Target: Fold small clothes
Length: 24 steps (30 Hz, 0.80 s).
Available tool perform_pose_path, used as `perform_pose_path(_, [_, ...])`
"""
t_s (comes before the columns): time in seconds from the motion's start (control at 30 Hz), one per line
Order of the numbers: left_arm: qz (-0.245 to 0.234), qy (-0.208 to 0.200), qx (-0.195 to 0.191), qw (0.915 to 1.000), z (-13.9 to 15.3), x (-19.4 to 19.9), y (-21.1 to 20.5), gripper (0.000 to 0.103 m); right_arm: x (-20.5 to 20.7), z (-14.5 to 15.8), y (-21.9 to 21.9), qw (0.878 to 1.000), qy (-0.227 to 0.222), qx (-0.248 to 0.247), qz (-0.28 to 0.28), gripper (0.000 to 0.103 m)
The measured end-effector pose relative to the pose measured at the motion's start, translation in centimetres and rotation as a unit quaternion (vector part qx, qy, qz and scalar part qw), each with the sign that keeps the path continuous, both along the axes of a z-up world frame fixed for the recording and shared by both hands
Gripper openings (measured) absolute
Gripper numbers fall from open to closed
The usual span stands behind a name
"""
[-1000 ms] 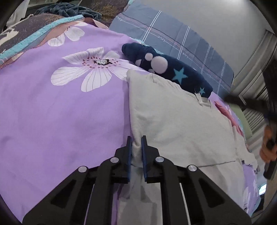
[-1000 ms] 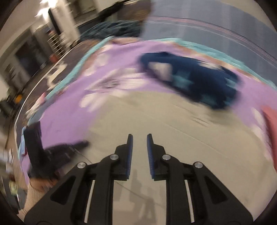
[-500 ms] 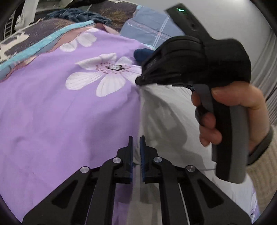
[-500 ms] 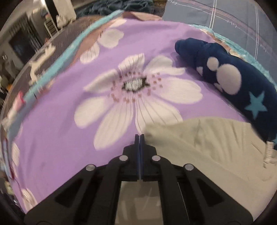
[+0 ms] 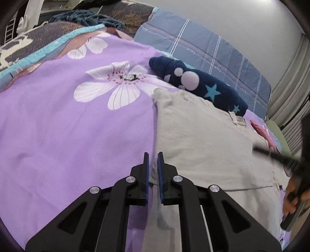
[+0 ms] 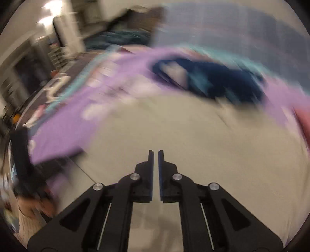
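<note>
A beige garment (image 5: 203, 139) lies flat on the purple flowered bedsheet (image 5: 67, 126). My left gripper (image 5: 153, 155) is shut on the garment's near left edge, with a pinch of cloth between its pads. In the left wrist view the right gripper's tool is a dark blur at the right edge, held by a hand (image 5: 294, 192). The right wrist view is smeared by motion. There my right gripper (image 6: 156, 152) hangs over the beige garment (image 6: 193, 135); its jaws are opening, a narrow gap shows and nothing is between them.
A navy plush item with stars and white spots (image 5: 197, 85) lies just behind the garment. A blue-grey checked pillow (image 5: 209, 50) is beyond it and dark bedding (image 5: 87, 17) sits at the far left. Curtains (image 5: 290, 100) hang on the right.
Half a second ago the right gripper was shut at the garment's far left corner, near the flower. It has swung back to the right, over the garment. The left gripper keeps its hold.
</note>
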<state>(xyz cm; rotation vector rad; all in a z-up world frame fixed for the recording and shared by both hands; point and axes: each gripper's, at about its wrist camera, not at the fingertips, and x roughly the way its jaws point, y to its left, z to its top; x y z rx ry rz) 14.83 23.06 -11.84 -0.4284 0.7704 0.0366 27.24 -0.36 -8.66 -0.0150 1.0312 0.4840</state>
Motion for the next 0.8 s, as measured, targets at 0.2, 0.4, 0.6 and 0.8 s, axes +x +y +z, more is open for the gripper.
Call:
perform_pose_path(0.2, [-0.015,-0.056,0.07,0.9959,5.2,-1.3,-2.8,0.009,2.1,-4.7,-5.8,0.988,0.083,0.113,-0.061,0.0])
perform_pose_path(0.4, [-0.084,-0.034,0.093,0.9915,6.4,2.0,-9.8,0.011,1.1,-3.6,-5.9,0.992,0.057,0.1,-0.046,0.0])
perform_pose_path(0.6, [-0.119,0.005,0.103,0.9875,2.1,5.9,-15.8,0.034,-4.8,2.0,-20.2,0.971,-0.045,0.168,-0.163,0.005])
perform_pose_path(0.8, [-0.128,0.04,0.202,0.9702,-0.1,6.6,-19.1,0.042,-14.5,2.3,-40.8,0.89,-0.083,0.174,-0.413,0.013])
